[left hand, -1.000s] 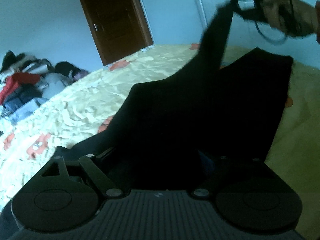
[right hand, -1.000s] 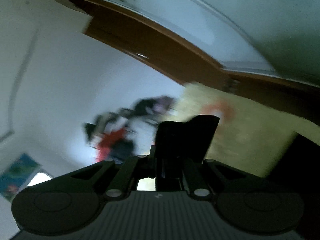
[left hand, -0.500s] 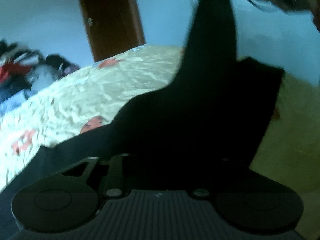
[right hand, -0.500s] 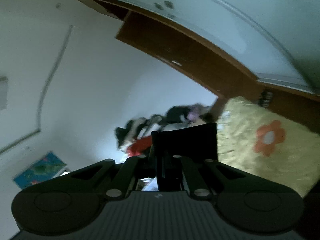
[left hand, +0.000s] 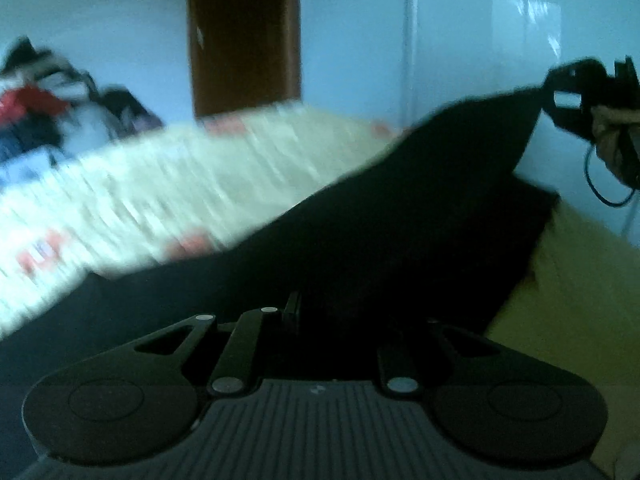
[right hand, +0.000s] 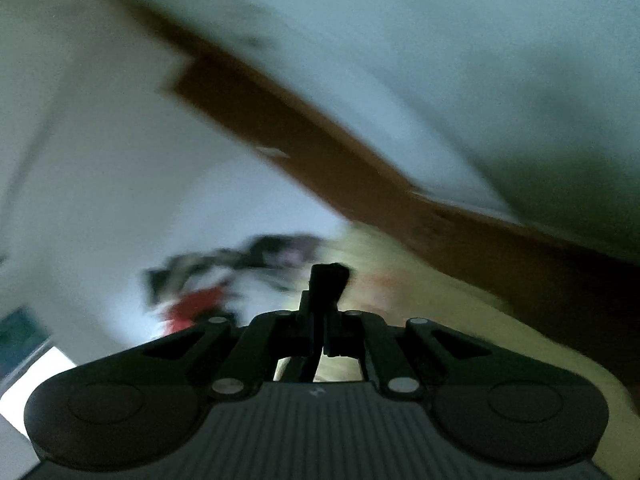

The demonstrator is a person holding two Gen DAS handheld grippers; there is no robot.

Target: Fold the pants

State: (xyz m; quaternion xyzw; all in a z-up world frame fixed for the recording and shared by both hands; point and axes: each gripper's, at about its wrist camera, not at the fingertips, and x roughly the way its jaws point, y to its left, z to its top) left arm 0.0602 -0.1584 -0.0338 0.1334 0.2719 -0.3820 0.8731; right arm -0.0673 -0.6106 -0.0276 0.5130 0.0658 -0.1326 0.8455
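The black pants lie across the yellow flowered bed and drape over my left gripper. Its jaws are closing, drawn in close with the dark cloth pinched between them; the fingertips are mostly hidden by fabric. At the right edge, a hand holds my right gripper, shut on one corner of the pants and stretching it up off the bed. In the right wrist view my right gripper is shut, with a small black tab of the pants sticking out past its tips.
A pile of mixed clothes sits at the far left of the bed against the wall. A brown wooden door stands behind the bed, with white wardrobe panels to its right. A cable hangs from the right gripper.
My left jaws have drawn in from wide open onto the pants cloth. My right gripper has swung the held corner from high overhead down and to the right. Both views are motion-blurred.
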